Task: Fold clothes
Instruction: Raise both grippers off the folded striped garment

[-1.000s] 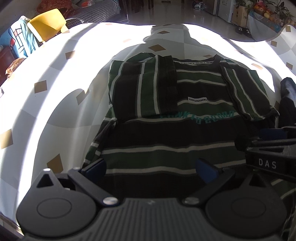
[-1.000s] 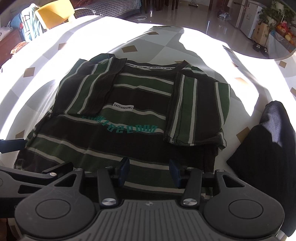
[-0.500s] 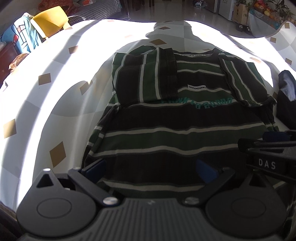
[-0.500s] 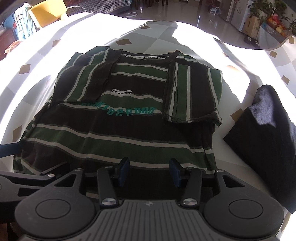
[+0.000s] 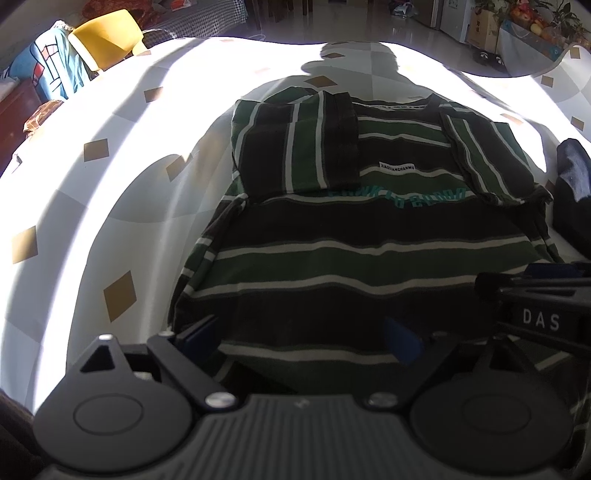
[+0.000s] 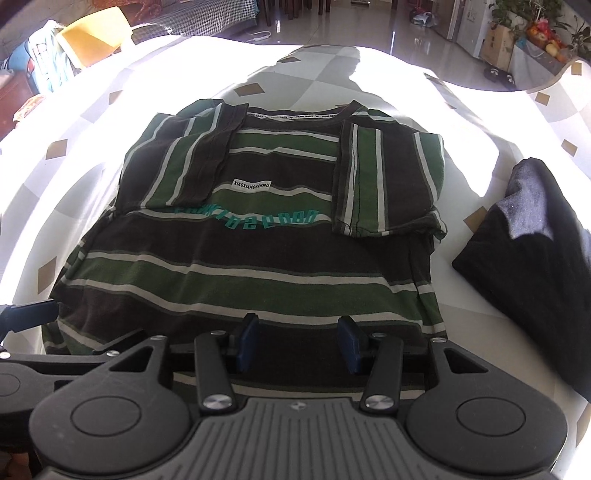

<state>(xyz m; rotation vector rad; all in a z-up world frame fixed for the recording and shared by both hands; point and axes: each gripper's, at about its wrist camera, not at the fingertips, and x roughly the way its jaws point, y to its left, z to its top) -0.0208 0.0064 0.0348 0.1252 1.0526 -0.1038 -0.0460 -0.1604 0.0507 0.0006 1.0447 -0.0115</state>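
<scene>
- Home living/dining room
- Tablecloth [image 5: 92, 206] with diamond pattern
- Yellow chair [image 5: 107, 35]
- Houseplants, fruit [image 6: 546, 33] at back
- Shiny tiled floor [image 6: 369, 26]

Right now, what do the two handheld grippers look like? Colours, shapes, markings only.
Both match. The left gripper and right gripper have matte black bodies with a ribbed grey top plate, two round black discs at the sides, angled black linkage arms with silver screws, and dark blue pads on the jaws. The right one's side, seen from the left wrist view, carries white "DAS" lettering. No cables or sleeves are visible.
</scene>
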